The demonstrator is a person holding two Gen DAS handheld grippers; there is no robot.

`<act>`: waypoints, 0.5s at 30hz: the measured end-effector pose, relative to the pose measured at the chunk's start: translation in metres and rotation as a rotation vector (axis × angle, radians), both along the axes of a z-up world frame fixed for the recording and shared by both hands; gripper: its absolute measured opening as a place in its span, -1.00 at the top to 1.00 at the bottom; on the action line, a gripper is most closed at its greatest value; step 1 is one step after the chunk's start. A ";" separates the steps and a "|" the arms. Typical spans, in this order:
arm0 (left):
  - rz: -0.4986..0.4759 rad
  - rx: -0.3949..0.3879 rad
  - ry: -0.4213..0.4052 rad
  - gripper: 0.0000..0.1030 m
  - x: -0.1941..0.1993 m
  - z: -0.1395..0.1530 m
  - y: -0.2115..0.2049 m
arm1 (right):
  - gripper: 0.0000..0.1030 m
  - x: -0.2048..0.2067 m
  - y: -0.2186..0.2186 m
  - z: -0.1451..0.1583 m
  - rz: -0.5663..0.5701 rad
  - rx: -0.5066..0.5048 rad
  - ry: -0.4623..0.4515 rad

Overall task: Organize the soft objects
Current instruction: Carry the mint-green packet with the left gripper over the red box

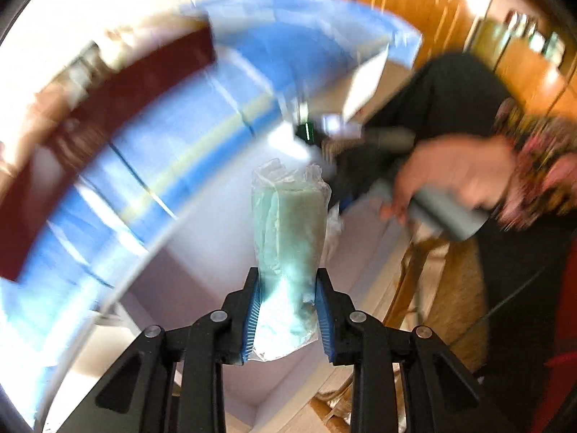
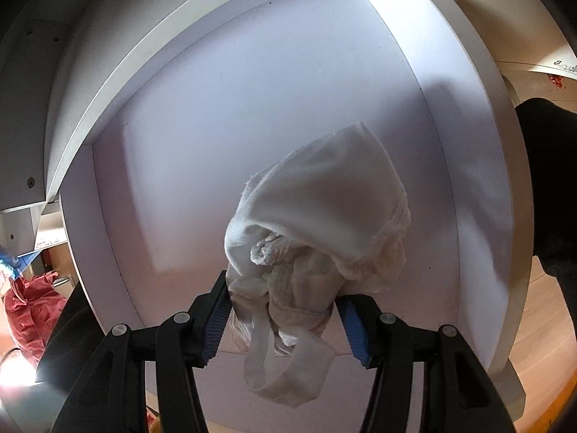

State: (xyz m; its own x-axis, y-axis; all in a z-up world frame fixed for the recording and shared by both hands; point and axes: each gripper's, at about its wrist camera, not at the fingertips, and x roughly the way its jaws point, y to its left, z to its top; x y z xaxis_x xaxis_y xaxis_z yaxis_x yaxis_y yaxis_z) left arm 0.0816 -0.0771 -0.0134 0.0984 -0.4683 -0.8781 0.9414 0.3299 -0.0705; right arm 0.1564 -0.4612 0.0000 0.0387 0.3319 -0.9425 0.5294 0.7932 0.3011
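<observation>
Aloft above the white shelf (image 2: 288,90), the left gripper (image 1: 287,310) clamps a bagged green cloth (image 1: 288,238). The right gripper (image 2: 283,319) pinches a white garment (image 2: 317,216), seemingly for stowing.

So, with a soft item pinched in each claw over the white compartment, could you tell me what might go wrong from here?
1. The left claw grips the bagged pale green cloth near one end, through slippery film; it could slide out.
2. The white garment in the right claw trails a loose strap below the pads; it may snag on the white compartment edge.
</observation>
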 end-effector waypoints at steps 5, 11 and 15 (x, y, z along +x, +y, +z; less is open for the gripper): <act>0.152 -0.143 -0.063 0.44 0.048 0.085 0.009 | -0.10 -0.001 0.000 -0.001 0.000 0.004 -0.007; 0.356 -0.105 -0.279 0.43 0.141 0.146 0.026 | -0.10 -0.001 -0.003 0.002 0.005 0.027 -0.017; 0.455 -0.013 -0.329 0.43 0.205 0.137 0.031 | -0.10 -0.001 -0.004 0.003 0.007 0.029 -0.020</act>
